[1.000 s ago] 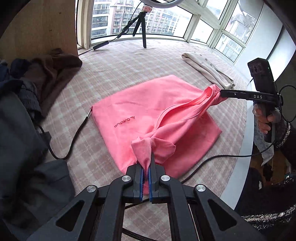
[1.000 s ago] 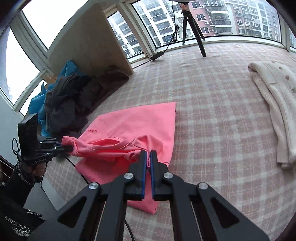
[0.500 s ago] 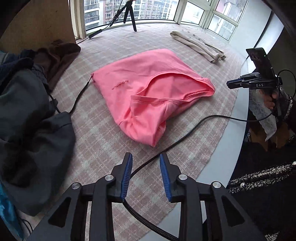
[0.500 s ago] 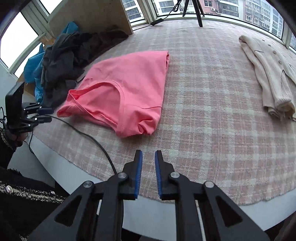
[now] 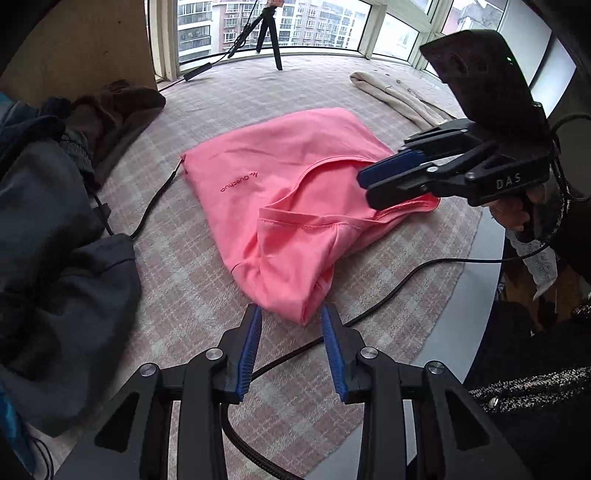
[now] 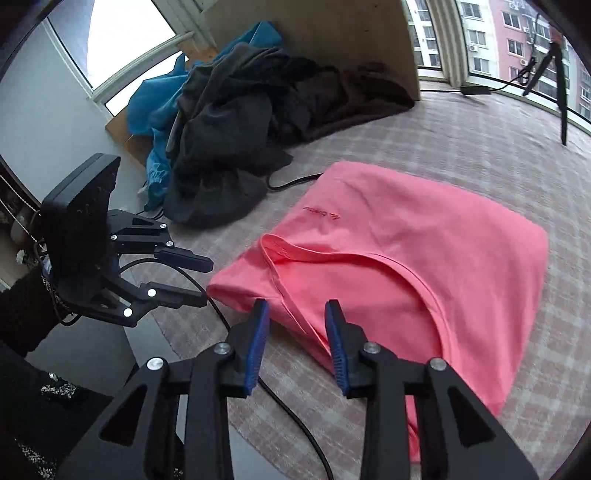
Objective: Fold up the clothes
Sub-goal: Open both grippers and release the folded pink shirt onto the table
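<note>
Two grippers work over one pink shirt (image 5: 295, 192), which lies folded on the checked cloth (image 5: 177, 288) at centre. Your left gripper (image 5: 291, 314) sits at 6 o'clock of the shirt; its jaws stand partly apart, the shirt's near corner just between the tips, unclamped. Your right gripper (image 6: 297, 314), at the shirt's 3 o'clock edge, is opening, pads clear of the neckline hem lying between them. Dark clothes (image 6: 229, 122) pile at 10 o'clock.

A black tripod (image 5: 266, 35) stands at the far edge of the table by the big windows (image 5: 325, 22). A black cable (image 5: 388, 295) runs across the checked cloth (image 5: 192, 302) near the table's front edge.
</note>
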`<state>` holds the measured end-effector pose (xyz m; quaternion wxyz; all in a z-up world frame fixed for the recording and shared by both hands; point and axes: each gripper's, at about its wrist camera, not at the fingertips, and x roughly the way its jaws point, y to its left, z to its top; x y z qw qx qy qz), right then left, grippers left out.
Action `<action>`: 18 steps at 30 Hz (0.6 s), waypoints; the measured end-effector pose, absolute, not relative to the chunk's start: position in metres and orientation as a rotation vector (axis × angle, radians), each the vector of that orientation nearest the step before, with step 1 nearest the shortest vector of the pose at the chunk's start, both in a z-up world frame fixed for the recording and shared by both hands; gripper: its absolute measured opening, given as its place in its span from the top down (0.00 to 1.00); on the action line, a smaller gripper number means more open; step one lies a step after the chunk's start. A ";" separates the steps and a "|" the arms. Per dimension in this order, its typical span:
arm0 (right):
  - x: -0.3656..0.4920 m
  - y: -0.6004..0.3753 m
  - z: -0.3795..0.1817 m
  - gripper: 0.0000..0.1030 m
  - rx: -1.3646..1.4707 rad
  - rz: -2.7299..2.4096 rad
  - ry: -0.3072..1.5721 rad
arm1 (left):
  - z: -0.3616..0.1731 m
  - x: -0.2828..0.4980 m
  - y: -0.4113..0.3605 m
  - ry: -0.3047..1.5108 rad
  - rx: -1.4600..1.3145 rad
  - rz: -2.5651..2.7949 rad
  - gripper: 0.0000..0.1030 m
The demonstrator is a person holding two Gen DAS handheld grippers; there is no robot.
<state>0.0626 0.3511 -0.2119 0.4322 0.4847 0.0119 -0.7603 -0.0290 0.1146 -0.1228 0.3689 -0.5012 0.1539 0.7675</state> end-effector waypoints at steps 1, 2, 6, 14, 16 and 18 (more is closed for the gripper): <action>0.059 0.341 -0.219 0.70 1.223 -1.866 0.036 | -0.124 -0.028 0.111 0.398 -1.295 1.981 0.69; 0.055 0.331 -0.226 0.70 1.238 -1.837 0.042 | -0.125 -0.027 0.107 0.391 -1.304 1.988 0.69; 0.064 0.314 -0.234 0.98 1.226 -1.724 0.053 | -0.123 -0.025 0.097 0.349 -1.304 2.023 0.69; 0.130 0.346 -0.217 0.78 1.238 -1.693 0.199 | -0.111 -0.034 0.124 0.347 -1.219 2.025 0.69; 0.123 0.379 -0.206 0.78 1.238 -1.796 0.059 | -0.116 -0.037 0.137 0.364 -1.219 2.003 0.68; 0.115 0.426 -0.200 0.78 1.226 -1.961 -0.121 | -0.122 -0.040 0.149 0.378 -1.227 1.976 0.68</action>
